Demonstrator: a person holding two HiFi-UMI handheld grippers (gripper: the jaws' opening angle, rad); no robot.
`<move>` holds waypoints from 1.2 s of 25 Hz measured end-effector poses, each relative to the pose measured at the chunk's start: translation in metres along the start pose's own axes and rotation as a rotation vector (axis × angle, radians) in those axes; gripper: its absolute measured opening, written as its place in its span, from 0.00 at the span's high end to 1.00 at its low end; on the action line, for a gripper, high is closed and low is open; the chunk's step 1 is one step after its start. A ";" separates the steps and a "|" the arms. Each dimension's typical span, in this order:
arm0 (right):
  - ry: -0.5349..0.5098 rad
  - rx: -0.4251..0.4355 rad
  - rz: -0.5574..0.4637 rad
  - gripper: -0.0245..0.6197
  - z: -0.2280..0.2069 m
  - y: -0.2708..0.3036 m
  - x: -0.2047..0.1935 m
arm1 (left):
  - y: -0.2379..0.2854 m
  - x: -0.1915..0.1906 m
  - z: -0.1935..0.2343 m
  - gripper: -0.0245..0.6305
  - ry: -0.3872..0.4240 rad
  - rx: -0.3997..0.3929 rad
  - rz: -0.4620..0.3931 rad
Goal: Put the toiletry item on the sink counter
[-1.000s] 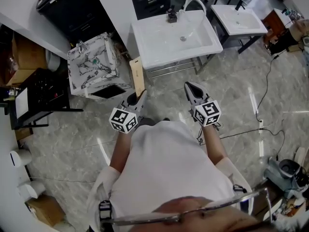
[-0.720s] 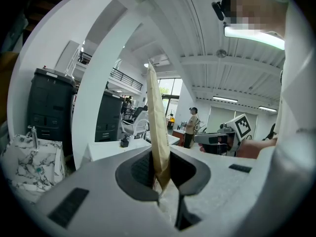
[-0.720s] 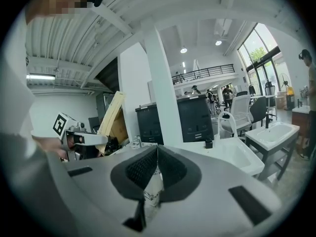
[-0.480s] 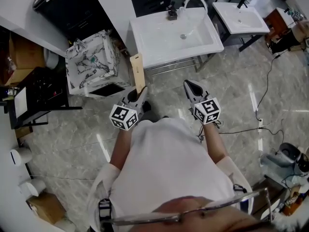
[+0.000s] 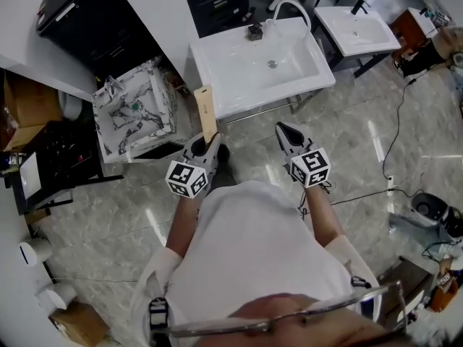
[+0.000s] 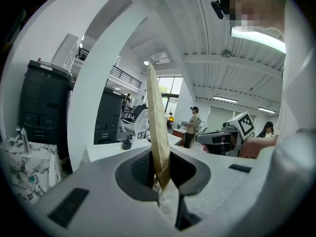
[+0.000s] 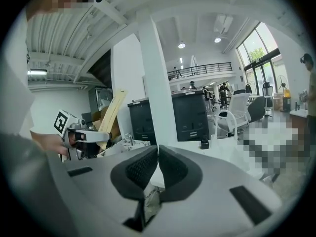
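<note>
Both arms reach forward, left gripper [image 5: 208, 142] jaws pinching a flat tan packet [image 5: 205, 113], right gripper [image 5: 285, 129] jaws pressed together.

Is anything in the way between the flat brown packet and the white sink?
Nothing that I can see. The brown packet, clamped in the left gripper, faces the sink counter with only bare floor between them. The marbled box stands off to the left.

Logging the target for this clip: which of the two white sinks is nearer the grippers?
The larger sink, just ahead of the left gripper and right gripper; the smaller sink stands farther back at the right.
</note>
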State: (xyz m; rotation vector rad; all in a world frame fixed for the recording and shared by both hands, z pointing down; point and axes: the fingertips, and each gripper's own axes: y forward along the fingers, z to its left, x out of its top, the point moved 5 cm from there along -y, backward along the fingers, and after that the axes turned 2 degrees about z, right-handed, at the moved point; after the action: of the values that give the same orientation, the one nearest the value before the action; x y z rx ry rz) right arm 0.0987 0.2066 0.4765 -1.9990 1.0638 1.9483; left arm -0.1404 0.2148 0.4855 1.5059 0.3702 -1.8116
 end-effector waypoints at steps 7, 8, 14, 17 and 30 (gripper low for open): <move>0.025 -0.051 0.016 0.95 -0.022 0.051 0.020 | 0.037 0.020 0.054 0.90 0.012 -0.042 0.034; 0.032 -0.058 0.018 0.95 -0.024 0.058 0.022 | 0.042 0.022 0.062 0.90 0.011 -0.050 0.041; 0.055 -0.112 0.026 0.95 -0.037 0.098 0.040 | 0.071 0.040 0.108 0.90 0.026 -0.097 0.071; 0.067 -0.158 0.037 0.95 -0.044 0.114 0.047 | 0.085 0.049 0.130 0.90 0.031 -0.125 0.079; 0.115 -0.289 0.068 0.95 -0.056 0.164 0.061 | 0.132 0.070 0.195 0.90 0.042 -0.253 0.116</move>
State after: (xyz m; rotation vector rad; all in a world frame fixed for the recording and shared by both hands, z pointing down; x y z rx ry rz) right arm 0.0444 0.0320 0.4872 -2.2745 0.9298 2.1522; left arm -0.1928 -0.0251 0.5030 1.3612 0.5029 -1.5806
